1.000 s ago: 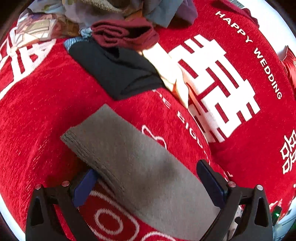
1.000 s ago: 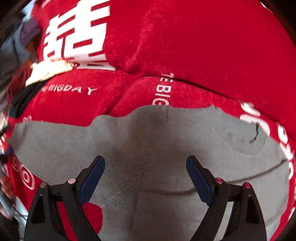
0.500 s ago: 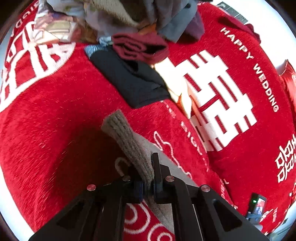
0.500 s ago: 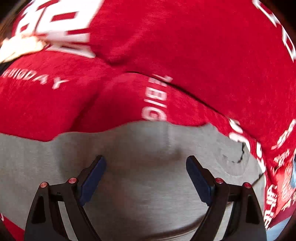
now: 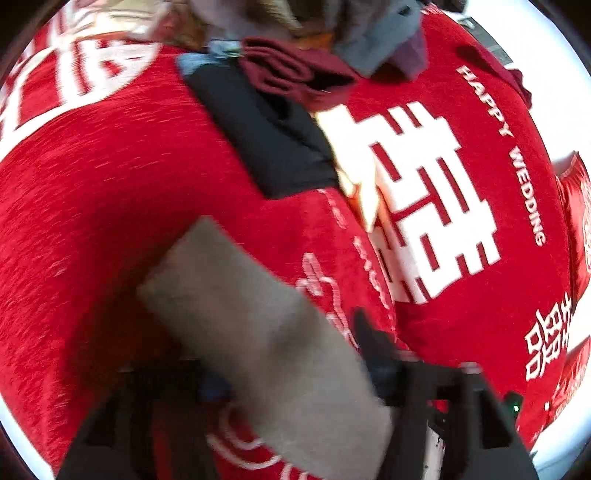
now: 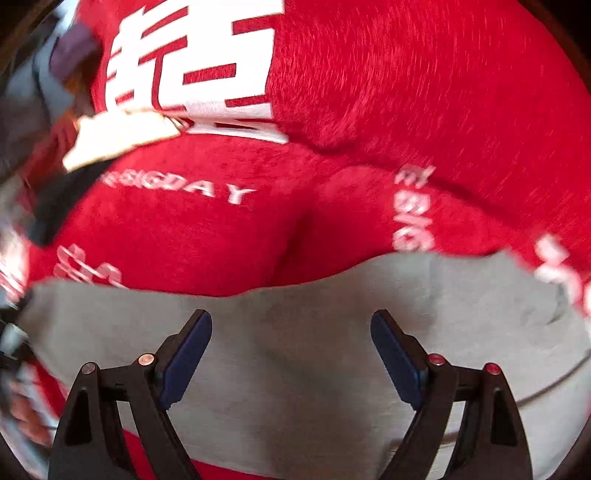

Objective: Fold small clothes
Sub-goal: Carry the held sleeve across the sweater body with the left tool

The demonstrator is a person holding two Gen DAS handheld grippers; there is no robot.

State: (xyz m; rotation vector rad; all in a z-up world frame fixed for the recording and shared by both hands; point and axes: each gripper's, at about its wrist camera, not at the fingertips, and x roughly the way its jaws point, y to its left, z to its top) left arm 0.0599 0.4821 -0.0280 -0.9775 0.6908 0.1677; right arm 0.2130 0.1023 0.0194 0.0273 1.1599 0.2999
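Observation:
A grey sock (image 5: pixel 266 332) lies flat on the red wedding cloth (image 5: pixel 110 221). In the blurred left wrist view its cuff end runs between the spread fingers of my left gripper (image 5: pixel 291 369), which is open and lets the sock lie loose. In the right wrist view the same grey sock (image 6: pixel 295 350) stretches across the lower frame. My right gripper (image 6: pixel 291 332) is open just above its middle, holding nothing.
A black garment (image 5: pixel 269 140), a dark red rolled sock (image 5: pixel 295 77) and a pile of mixed clothes (image 5: pixel 332 29) lie at the far side. A cream cloth (image 5: pixel 354 177) lies beside the white double-happiness print (image 5: pixel 424 203). The red cloth has a raised fold (image 6: pixel 332 184).
My left gripper was shut on the sock's cuff and lifted it half a second ago; now it has opened and the cuff lies flat again. The right gripper stays open and has shifted slightly.

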